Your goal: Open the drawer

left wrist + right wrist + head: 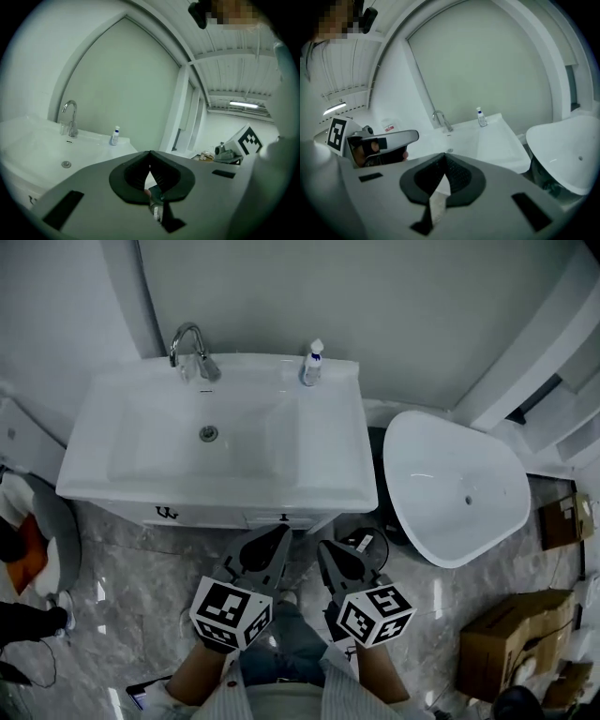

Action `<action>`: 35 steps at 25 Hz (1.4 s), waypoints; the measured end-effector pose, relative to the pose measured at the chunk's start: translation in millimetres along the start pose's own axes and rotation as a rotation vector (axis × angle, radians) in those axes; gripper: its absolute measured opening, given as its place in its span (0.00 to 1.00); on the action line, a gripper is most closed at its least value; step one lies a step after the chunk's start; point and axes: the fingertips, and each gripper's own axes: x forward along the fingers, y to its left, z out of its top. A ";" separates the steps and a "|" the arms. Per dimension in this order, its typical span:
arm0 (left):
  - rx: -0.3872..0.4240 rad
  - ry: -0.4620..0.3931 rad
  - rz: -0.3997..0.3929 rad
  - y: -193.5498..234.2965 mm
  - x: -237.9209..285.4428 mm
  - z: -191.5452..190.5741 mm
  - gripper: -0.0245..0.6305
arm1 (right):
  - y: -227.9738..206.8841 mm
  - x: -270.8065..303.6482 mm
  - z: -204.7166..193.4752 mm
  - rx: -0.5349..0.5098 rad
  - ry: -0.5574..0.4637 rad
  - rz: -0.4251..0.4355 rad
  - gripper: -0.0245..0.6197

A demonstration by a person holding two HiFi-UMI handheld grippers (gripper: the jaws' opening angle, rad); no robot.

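Observation:
The white vanity's drawer front (220, 516) shows as a thin strip under the basin rim, with two small dark handles (166, 513) (284, 517). It looks flush with the cabinet. My left gripper (279, 532) is shut and empty, its tip just below the right-hand handle and apart from it. My right gripper (323, 547) is beside it, also shut and empty, a little further from the cabinet. In the left gripper view the jaws (149, 153) meet above the basin's edge. In the right gripper view the jaws (444, 155) point at the sink (487, 140).
On the vanity top stand a chrome faucet (192, 348) and a small bottle (312, 364). A large white oval basin (459, 488) sits on the floor right of the cabinet. Cardboard boxes (511, 638) lie at the right, and someone's shoe and leg (33, 615) at the left.

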 end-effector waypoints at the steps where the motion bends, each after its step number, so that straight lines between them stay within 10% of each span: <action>1: -0.006 -0.007 0.027 2.1 0.4 -0.9 0.06 | -1.2 3.1 -0.5 -0.009 0.013 0.024 0.05; 13: -0.038 -0.051 0.239 31.3 -33.0 -9.3 0.06 | 20.4 34.1 -11.9 -0.074 0.100 0.204 0.05; 35: -0.070 -0.005 0.234 48.3 -94.9 -70.5 0.06 | 50.5 39.0 -77.2 -0.049 0.116 0.120 0.05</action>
